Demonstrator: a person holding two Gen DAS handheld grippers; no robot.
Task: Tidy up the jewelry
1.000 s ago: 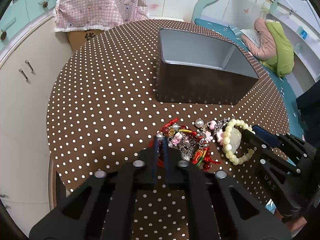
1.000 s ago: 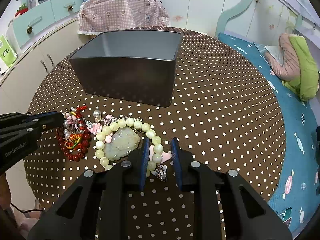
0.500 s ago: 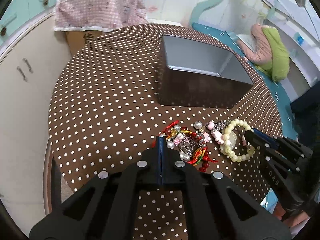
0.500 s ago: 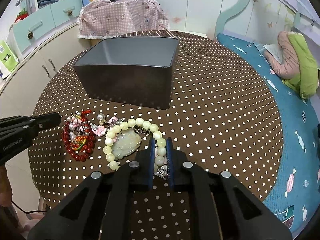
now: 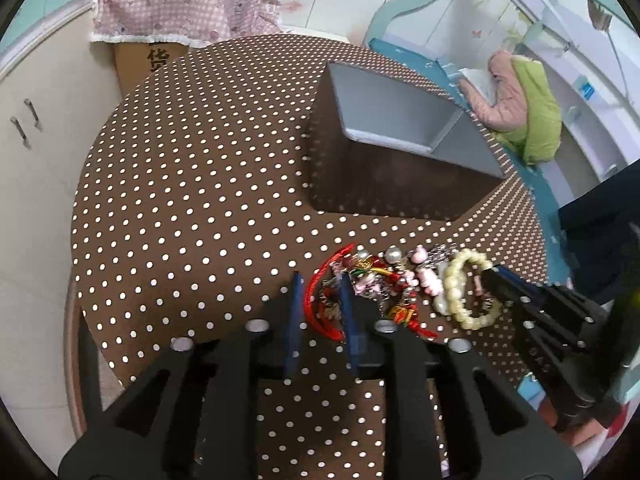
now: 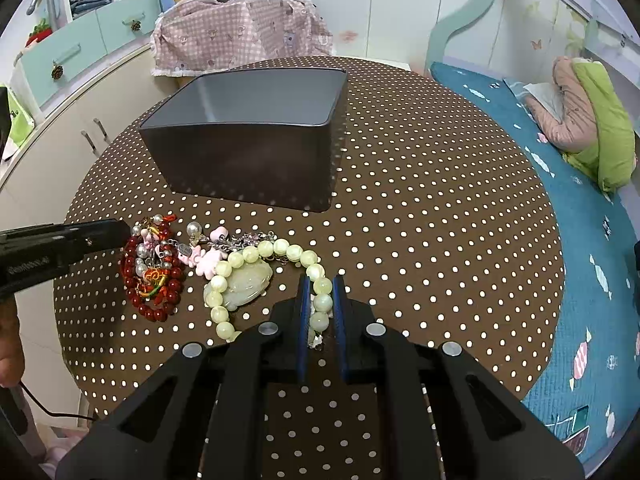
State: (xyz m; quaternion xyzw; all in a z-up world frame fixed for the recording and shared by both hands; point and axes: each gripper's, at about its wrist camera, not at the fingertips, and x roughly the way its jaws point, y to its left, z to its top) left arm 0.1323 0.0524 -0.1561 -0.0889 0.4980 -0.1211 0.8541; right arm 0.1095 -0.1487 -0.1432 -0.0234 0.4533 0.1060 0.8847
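Jewelry: a tangled heap is seen on the near part of the dotted table [image 6: 420, 200], in front of the grey box [image 6: 248, 168], which looks empty.
Right gripper [image 6: 320, 300]: the jaws are clamped on the pale bead bracelet [image 6: 316, 268] at its right side.
Left gripper [image 5: 320, 300]: the jaws are opening, apart around a red cord [image 5: 316, 292]; nothing is pressed by the pads.
Red bracelet [image 6: 152, 276]: it is laid at the left of the heap, touching the charms [image 6: 208, 256].
Risk: if the bracelet is lifted, the charm chain touching it may be dragged along and dropped short of the box.
Risk: the red cord may be snagged by the opening jaws.
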